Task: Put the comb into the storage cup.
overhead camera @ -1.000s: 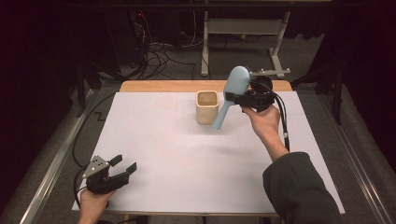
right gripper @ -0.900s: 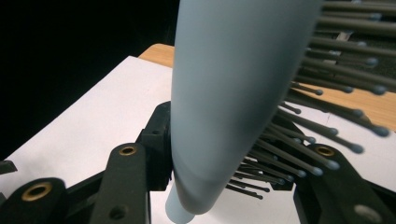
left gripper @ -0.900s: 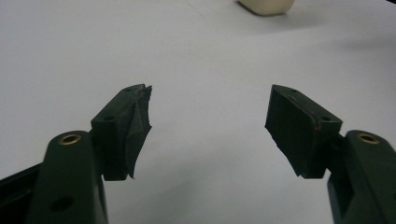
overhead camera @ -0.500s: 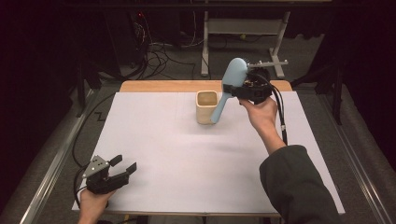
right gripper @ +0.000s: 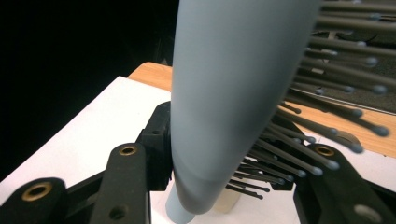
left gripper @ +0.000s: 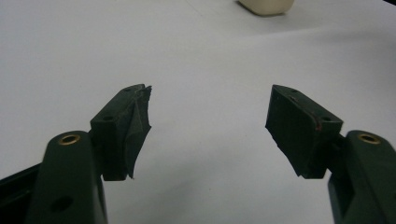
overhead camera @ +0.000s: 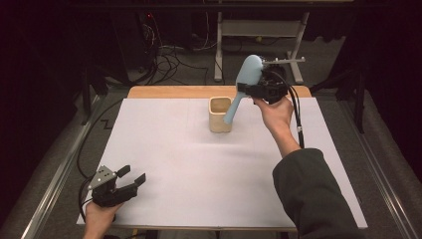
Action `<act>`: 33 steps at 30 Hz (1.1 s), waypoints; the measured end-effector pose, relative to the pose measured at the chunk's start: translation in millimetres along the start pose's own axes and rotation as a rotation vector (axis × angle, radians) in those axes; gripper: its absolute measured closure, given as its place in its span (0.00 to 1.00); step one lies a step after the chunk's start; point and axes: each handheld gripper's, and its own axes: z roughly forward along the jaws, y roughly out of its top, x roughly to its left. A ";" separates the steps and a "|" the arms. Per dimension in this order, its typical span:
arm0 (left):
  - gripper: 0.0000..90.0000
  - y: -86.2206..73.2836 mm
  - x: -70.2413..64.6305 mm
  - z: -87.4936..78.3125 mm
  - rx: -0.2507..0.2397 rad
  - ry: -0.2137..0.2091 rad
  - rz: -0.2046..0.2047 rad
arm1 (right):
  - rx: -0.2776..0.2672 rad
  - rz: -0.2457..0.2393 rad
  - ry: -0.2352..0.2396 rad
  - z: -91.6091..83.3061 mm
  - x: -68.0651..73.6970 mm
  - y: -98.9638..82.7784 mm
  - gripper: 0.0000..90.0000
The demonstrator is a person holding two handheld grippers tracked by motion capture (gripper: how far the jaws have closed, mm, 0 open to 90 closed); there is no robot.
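Observation:
My right gripper is shut on a light blue hairbrush, held above the far middle of the table. The brush is tilted, head up and handle down. The handle's end hangs at the right side of a beige cup; I cannot tell whether it touches the cup. In the right gripper view the jaws pinch the brush where handle meets head, with grey bristles sticking out to the right. My left gripper rests at the near left corner, open, with nothing between its jaws. The cup shows far ahead of it.
A white sheet covers the table, and a strip of bare wood shows along the far edge. Beyond the table stand a metal frame and loose cables on the floor. A rail runs along the left side.
My right hand has lifted the hairbrush a little and drawn it slightly toward the far right, so the handle sits higher beside the cup. The left gripper has not moved.

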 end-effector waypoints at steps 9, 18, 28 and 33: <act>0.34 0.1 0.2 -0.2 0.000 0.001 -0.002 | -0.006 0.007 -0.015 5.0 0.3 8.4 0.60; 0.34 0.0 -0.4 0.6 0.003 -0.002 -0.002 | -0.013 0.007 -0.035 11.2 -0.6 13.9 0.60; 0.34 0.1 0.0 0.3 0.003 -0.004 -0.001 | -0.017 0.011 -0.047 21.1 1.9 19.8 0.60; 0.34 0.2 -0.4 0.9 0.006 -0.006 -0.002 | -0.019 0.006 -0.056 25.8 2.9 20.8 0.60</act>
